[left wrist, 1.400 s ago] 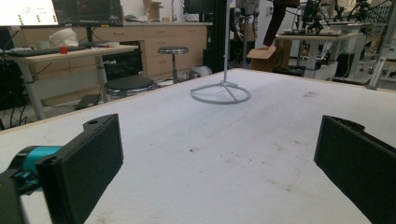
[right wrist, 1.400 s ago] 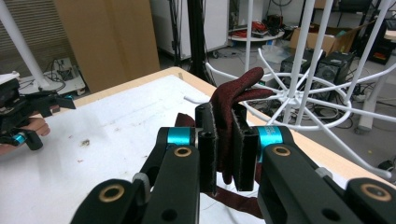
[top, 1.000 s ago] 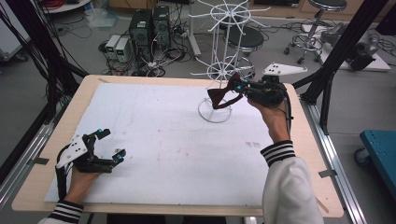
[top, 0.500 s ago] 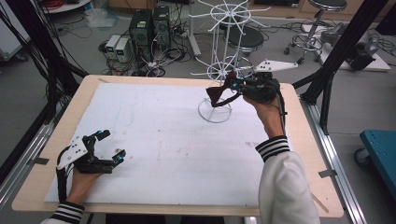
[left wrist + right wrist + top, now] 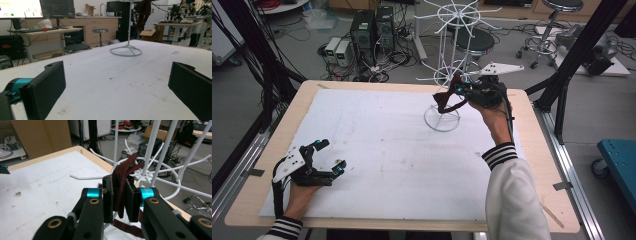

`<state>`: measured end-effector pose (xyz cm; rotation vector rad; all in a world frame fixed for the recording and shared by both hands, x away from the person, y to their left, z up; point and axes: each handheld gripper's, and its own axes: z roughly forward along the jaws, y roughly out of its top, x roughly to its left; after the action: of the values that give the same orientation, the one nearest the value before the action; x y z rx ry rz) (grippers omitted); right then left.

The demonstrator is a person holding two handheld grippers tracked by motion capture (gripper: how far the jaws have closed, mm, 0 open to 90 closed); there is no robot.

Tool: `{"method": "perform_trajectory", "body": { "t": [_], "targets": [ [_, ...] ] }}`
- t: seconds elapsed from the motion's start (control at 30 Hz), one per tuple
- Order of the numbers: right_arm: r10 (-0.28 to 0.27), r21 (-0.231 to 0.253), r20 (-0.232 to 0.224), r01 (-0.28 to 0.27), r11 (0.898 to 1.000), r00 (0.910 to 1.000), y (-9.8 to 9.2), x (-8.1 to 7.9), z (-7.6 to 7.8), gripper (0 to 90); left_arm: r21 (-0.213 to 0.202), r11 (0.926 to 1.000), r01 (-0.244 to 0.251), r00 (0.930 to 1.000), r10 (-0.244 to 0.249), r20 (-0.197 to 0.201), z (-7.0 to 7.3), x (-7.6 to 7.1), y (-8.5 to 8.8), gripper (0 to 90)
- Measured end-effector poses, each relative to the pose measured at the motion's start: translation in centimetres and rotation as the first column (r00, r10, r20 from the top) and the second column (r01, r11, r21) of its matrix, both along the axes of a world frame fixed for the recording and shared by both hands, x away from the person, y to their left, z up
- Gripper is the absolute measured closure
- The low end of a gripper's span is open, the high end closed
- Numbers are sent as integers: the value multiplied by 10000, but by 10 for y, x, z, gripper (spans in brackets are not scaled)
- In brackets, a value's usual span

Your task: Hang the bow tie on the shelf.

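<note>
Right tongs (image 5: 119, 202): clamped on a dark red cloth strap (image 5: 122, 182), though the jaws have just eased a touch apart; the pads look to be pressing on the fabric between them all the same.
Strap, place: held up off the surface (image 5: 362, 145), right at the white wire rack (image 5: 447, 75) near the far edge, with a loose end drooping below the tongs.
Key relation: in the right gripper view the rack's hooked prongs fan out just beyond and beside the strap; one prong (image 5: 85, 178) reaches out left of the jaws, and the hub (image 5: 143, 173) sits just behind the fabric.
Strap axis: runs roughly upright through the jaws, folded at the top, across the level line of the prongs.
Left tongs (image 5: 328, 155): wide apart, nothing between them, resting low at the near left of the surface.
Nearer hand: the right by far; the left sits well apart from the rack.
Judgement: hanging looks close, so the fold must slip over a prong tip.
</note>
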<state>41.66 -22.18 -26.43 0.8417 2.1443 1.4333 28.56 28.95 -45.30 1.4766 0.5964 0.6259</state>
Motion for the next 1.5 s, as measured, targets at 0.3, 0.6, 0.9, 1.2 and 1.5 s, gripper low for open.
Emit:
{"method": "perform_trajectory", "body": {
  "t": [0.3, 0.6, 0.9, 1.2, 1.5],
  "targets": [
    [26, 440, 143, -32, 9990, 9999, 1, -3, 0, 280, 11, 10000, -14, 10000, 14, 35, 0, 0, 0, 17],
    [908, 702, 498, -941, 9931, 9946, 3, -16, 0, 6, -67, 9999, -84, 10000, 84, 19, 0, 0, 0, 17],
    [670, 1190, 1113, -803, 9897, 9915, -6, -38, -2, 6, -96, 9997, -223, 9997, 224, 87, 0, -1, 0, 17],
    [97, 1236, 1941, -343, 9917, 9809, -25, -82, -28, 6, -292, 9988, -393, 9990, 399, 194, -1, -3, 2, 17],
    [-1242, 1774, 2360, 829, 9806, 9638, -40, -118, -79, 6, -284, 9985, -465, 9985, 473, 271, -2, -4, 2, 17]
  ]
}}
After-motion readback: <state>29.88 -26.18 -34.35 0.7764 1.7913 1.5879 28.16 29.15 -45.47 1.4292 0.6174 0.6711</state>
